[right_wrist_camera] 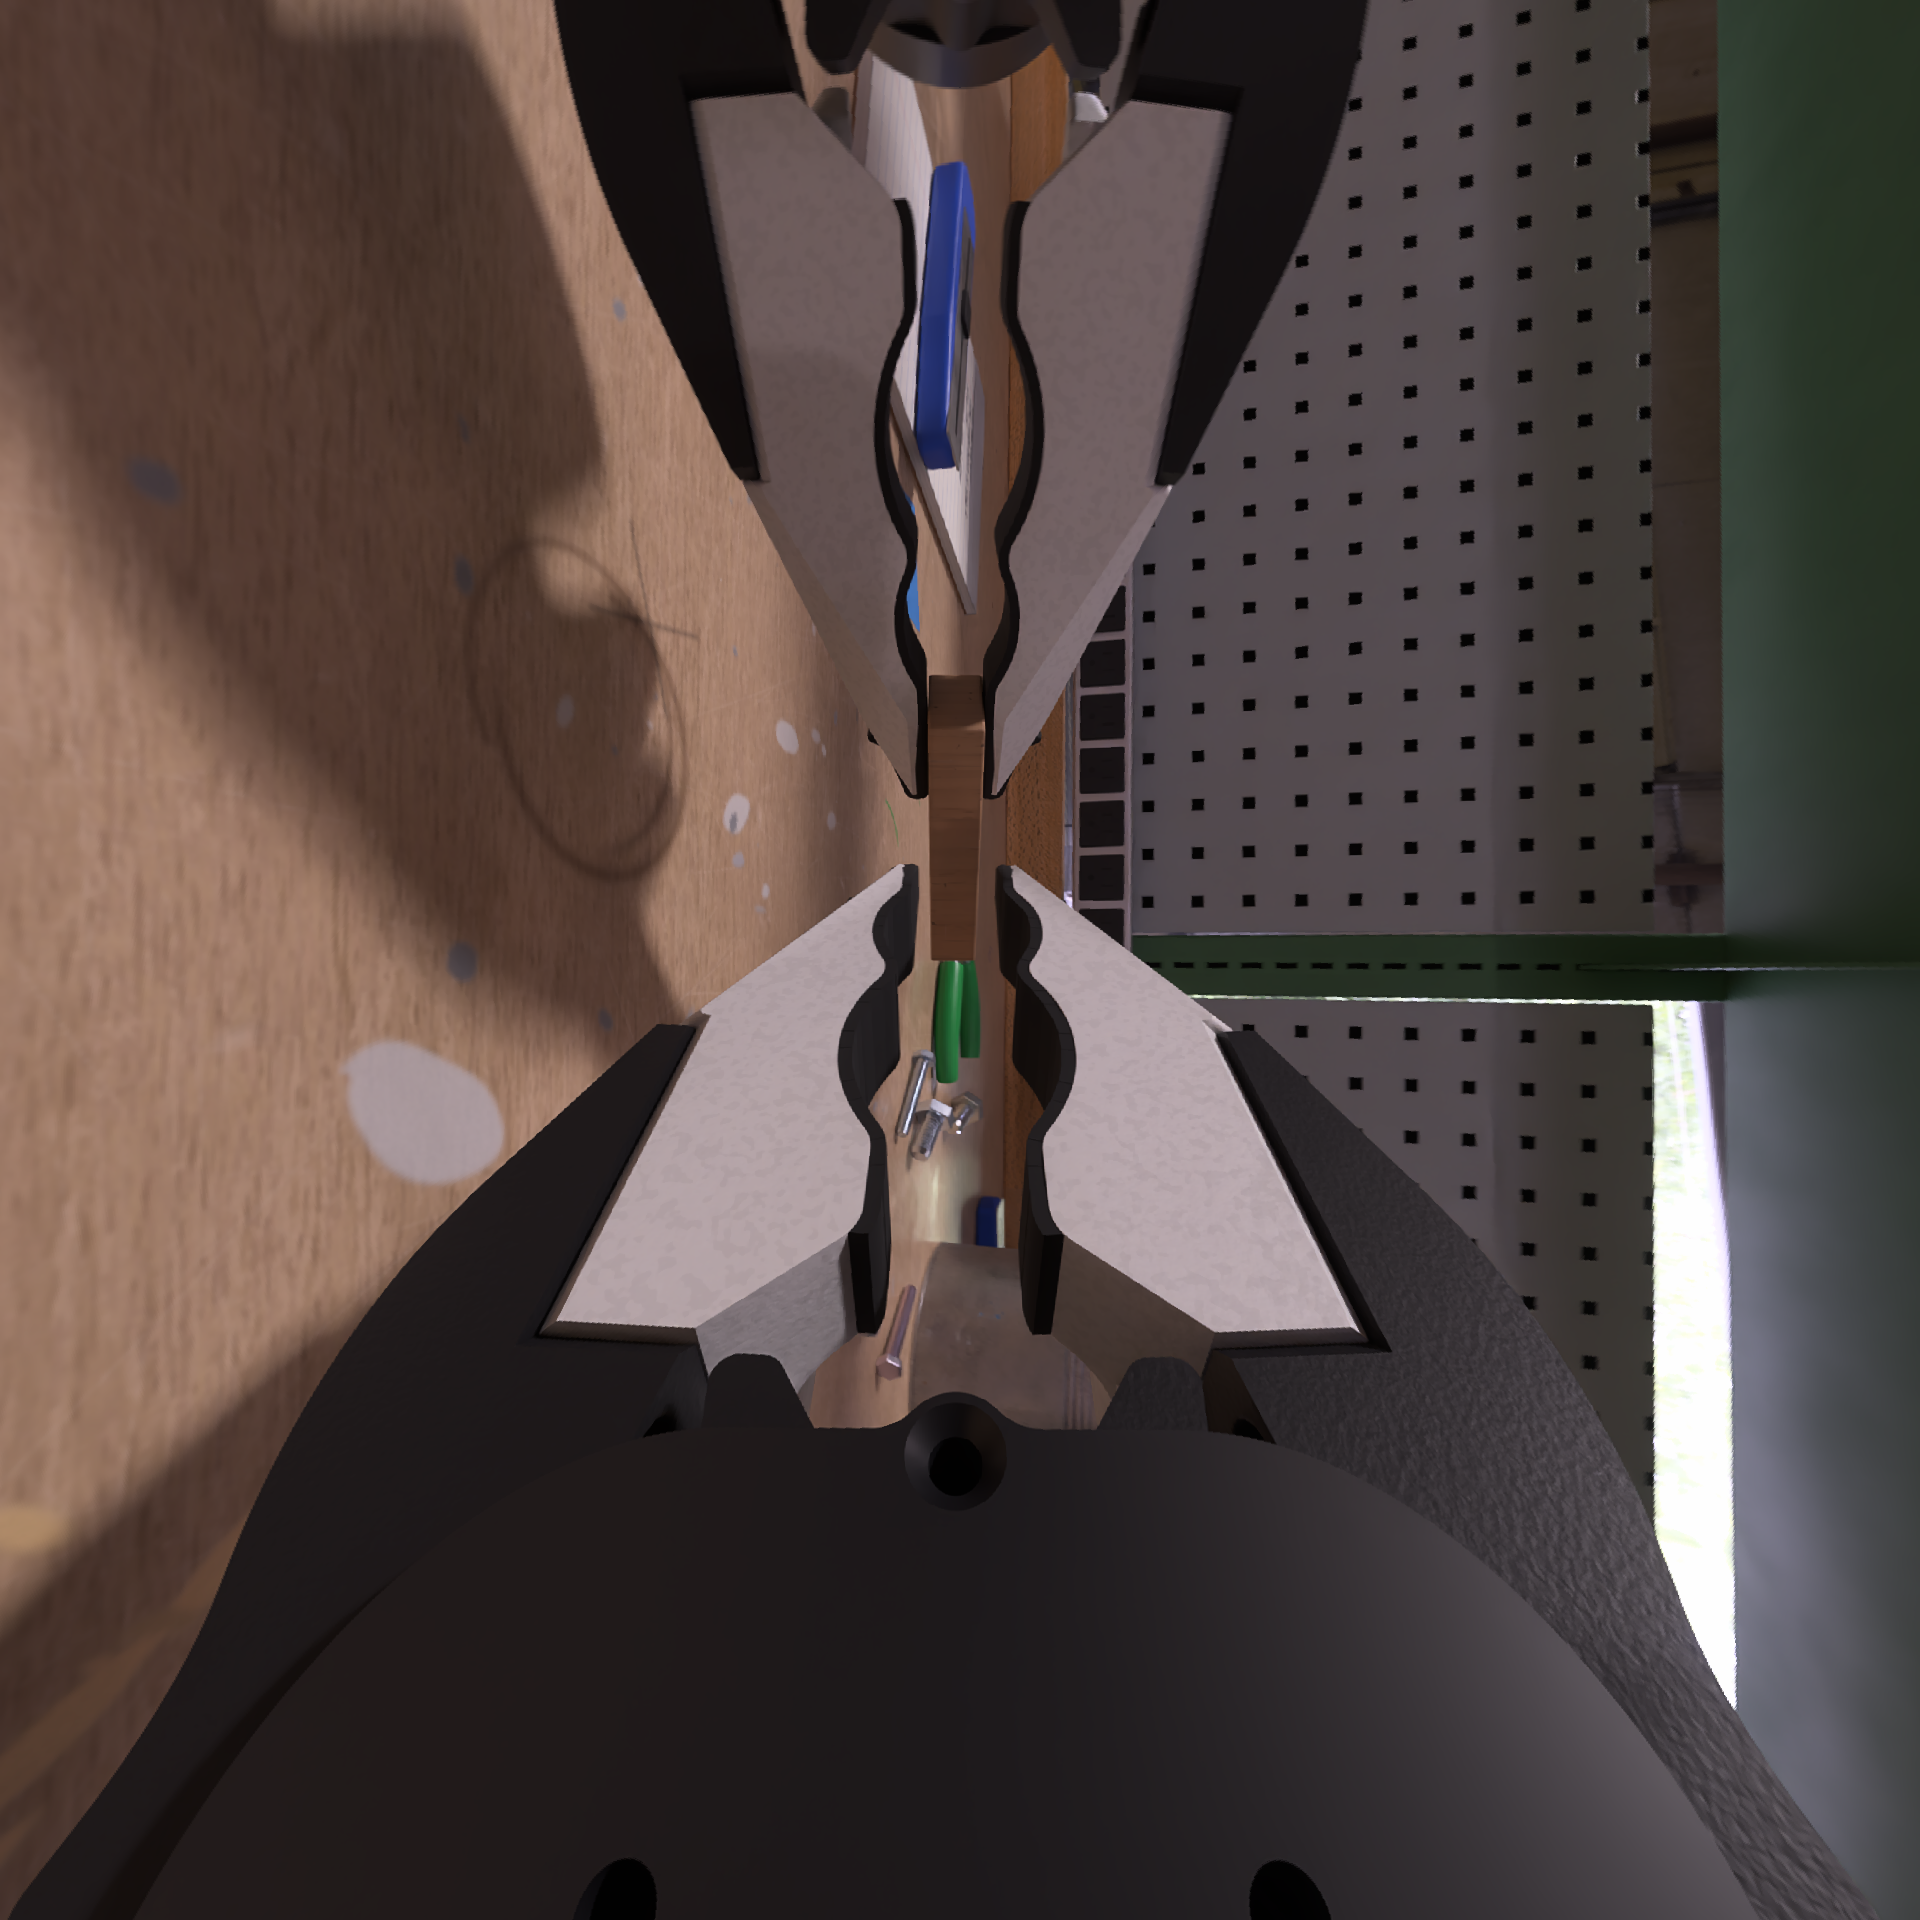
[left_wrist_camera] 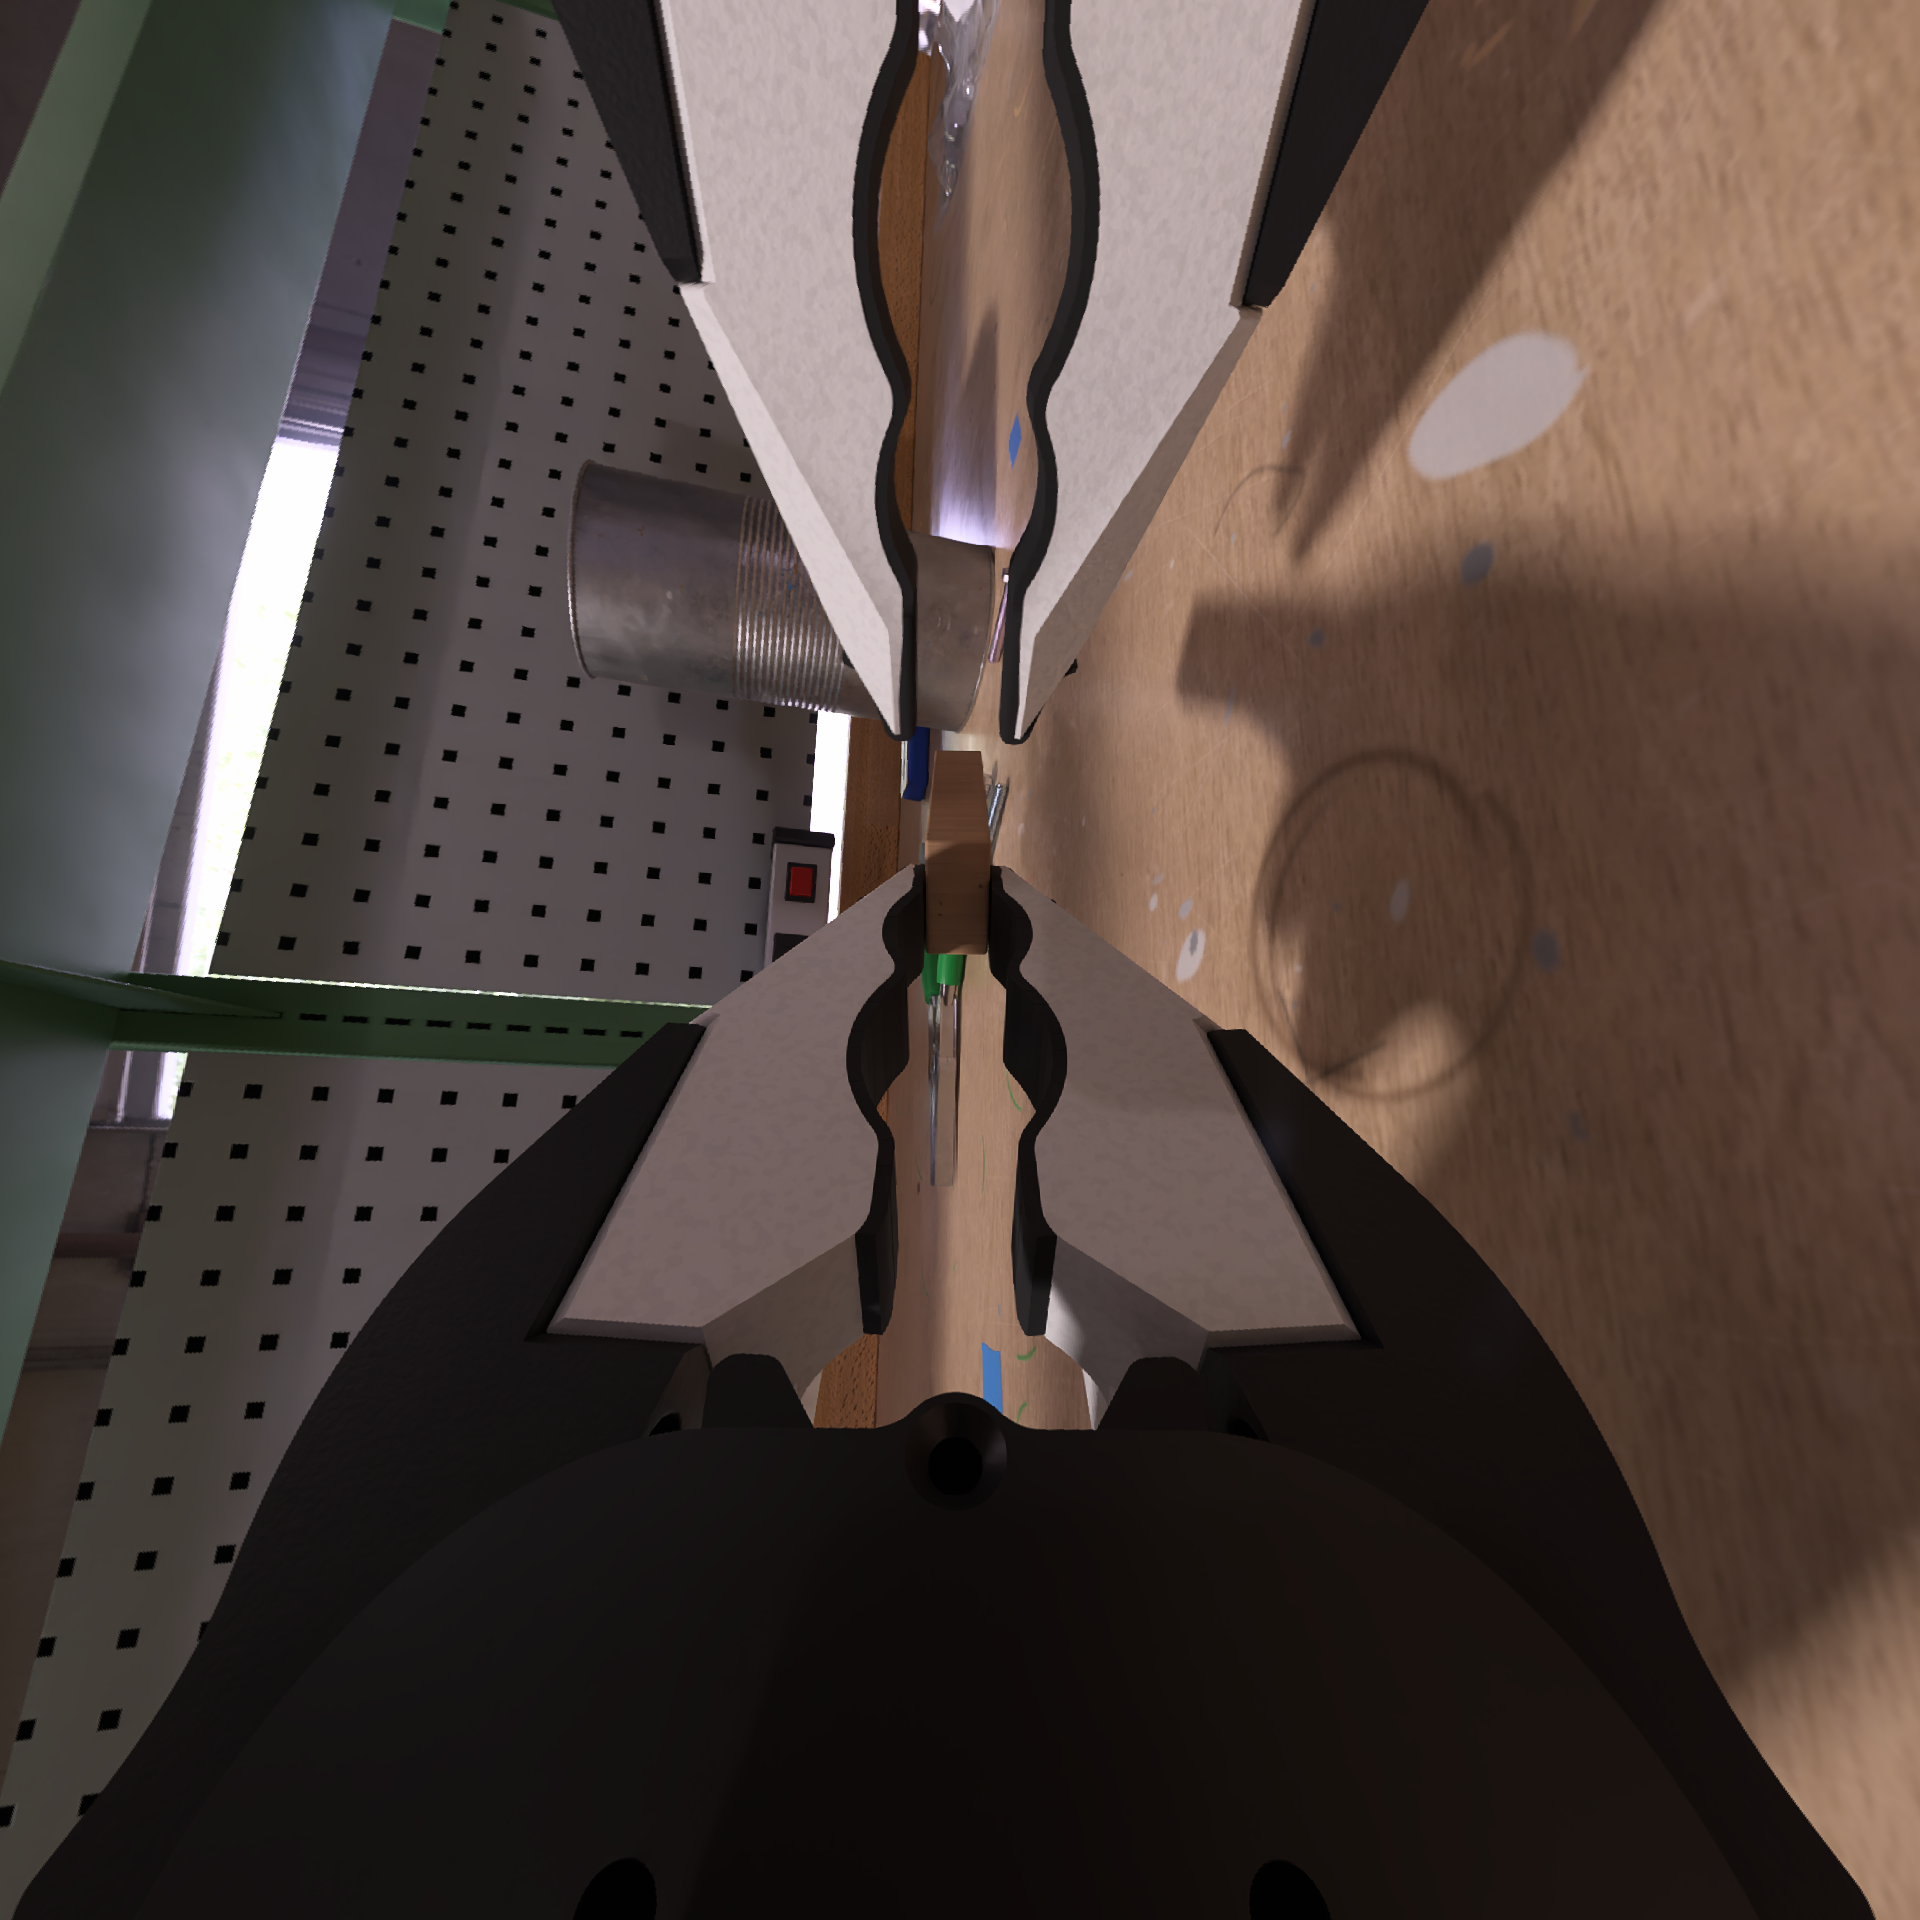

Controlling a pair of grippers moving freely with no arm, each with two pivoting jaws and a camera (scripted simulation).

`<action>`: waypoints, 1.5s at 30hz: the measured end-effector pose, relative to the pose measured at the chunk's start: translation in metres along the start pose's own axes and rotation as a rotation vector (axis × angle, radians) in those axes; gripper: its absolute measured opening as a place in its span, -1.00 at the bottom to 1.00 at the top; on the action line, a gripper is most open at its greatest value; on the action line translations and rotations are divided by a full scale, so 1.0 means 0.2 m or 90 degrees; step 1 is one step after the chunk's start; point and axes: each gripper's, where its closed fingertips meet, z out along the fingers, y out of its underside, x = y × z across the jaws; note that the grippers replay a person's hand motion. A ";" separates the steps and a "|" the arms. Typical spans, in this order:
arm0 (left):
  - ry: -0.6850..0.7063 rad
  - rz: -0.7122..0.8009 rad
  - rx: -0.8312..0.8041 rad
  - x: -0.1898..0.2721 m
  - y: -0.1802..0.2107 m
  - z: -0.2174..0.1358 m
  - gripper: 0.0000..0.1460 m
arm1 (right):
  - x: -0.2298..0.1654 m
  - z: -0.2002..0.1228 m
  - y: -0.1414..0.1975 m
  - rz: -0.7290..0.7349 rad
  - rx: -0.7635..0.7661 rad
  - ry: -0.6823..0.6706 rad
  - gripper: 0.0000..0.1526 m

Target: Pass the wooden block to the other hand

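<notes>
Two grippers met tip to tip above the workbench [left_wrist_camera: 1558, 831]. The left gripper [left_wrist_camera: 956, 894] pinched the near end of the wooden block [left_wrist_camera: 956, 883] between its pads. Facing it, the right gripper [right_wrist_camera: 956, 894] had its jaws spread slightly, straddling the block's other end with a narrow gap on each side. Farther off lay green-handled pliers [right_wrist_camera: 951, 1018], loose bolts [right_wrist_camera: 930, 1117], a metal can [left_wrist_camera: 686, 582] and a pegboard [right_wrist_camera: 1403, 520].

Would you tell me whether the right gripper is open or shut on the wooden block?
Open: the right gripper has gaps beside the wooden block; the left gripper clamps it.
</notes>
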 end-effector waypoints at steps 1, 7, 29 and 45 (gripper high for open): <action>0.001 0.001 -0.001 0.00 0.00 0.00 -0.86 | 0.00 0.00 0.00 -0.013 -0.006 0.002 -0.78; 0.018 -0.002 -0.005 0.03 0.00 0.01 -0.86 | -0.02 0.00 0.01 -0.033 -0.027 -0.005 -0.63; 0.068 -0.059 0.019 0.06 0.02 0.01 -0.86 | -0.05 0.01 0.02 0.091 0.060 -0.019 -0.57; 0.099 -0.082 0.233 0.07 -0.19 -0.13 -0.86 | -0.08 -0.04 0.02 0.130 0.140 -0.063 -0.81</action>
